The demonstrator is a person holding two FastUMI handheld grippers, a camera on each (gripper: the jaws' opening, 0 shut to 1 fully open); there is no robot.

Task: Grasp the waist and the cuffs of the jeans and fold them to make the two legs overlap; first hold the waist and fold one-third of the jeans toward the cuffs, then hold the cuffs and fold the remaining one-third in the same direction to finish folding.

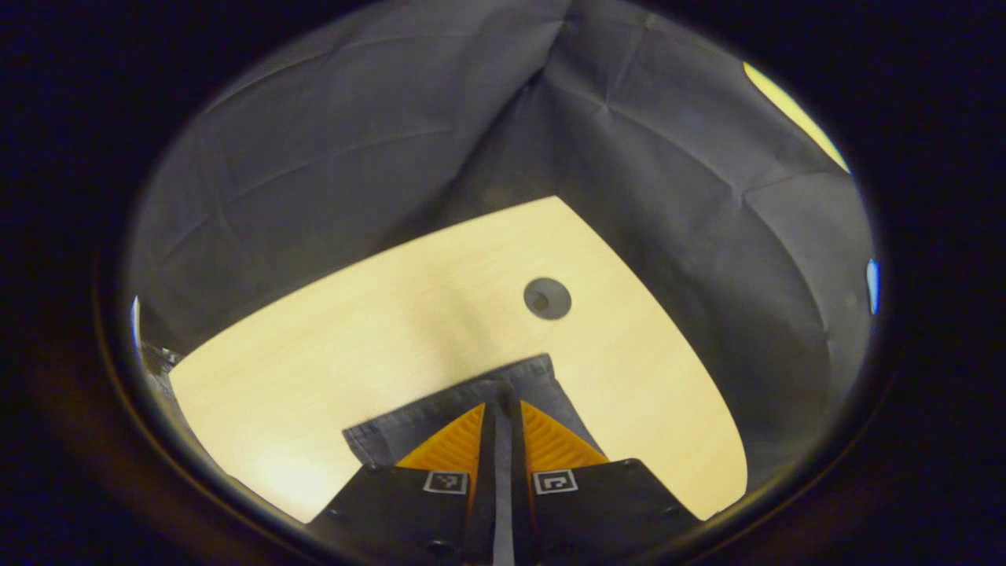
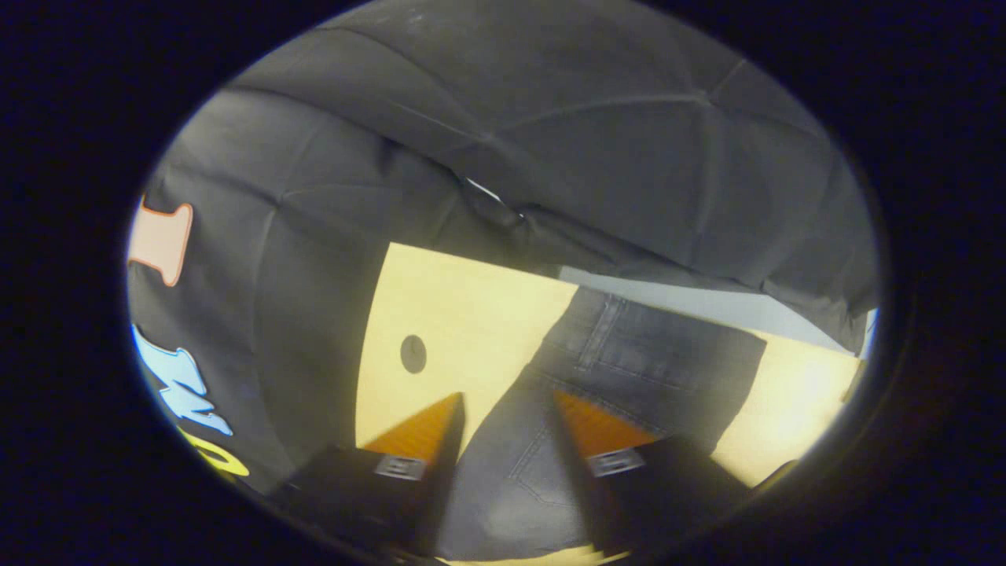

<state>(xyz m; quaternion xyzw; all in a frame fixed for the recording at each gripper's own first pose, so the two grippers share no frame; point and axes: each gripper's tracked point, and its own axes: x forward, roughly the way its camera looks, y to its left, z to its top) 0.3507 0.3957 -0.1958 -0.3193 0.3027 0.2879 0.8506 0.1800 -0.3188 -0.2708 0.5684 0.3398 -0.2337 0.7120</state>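
Note:
The dark grey jeans lie on the light wooden table (image 1: 377,314). In the left gripper view a cuff end of the jeans (image 1: 440,413) spreads out just past my orange fingers, and my left gripper (image 1: 503,407) is shut on a thin fold of that denim. In the right gripper view the jeans (image 2: 652,354) stretch away, with seams and a pocket visible toward the waist. My right gripper (image 2: 507,402) stands open over them, its two orange fingers (image 2: 428,428) spread either side of the cloth and not pressing on it.
A round dark hole (image 1: 547,299) sits in the tabletop beyond the cuff, and is seen too as the hole (image 2: 413,354) left of the jeans. Black cloth walls (image 1: 354,157) close in behind the table's edges. A pale grey strip (image 2: 676,299) runs along the far edge.

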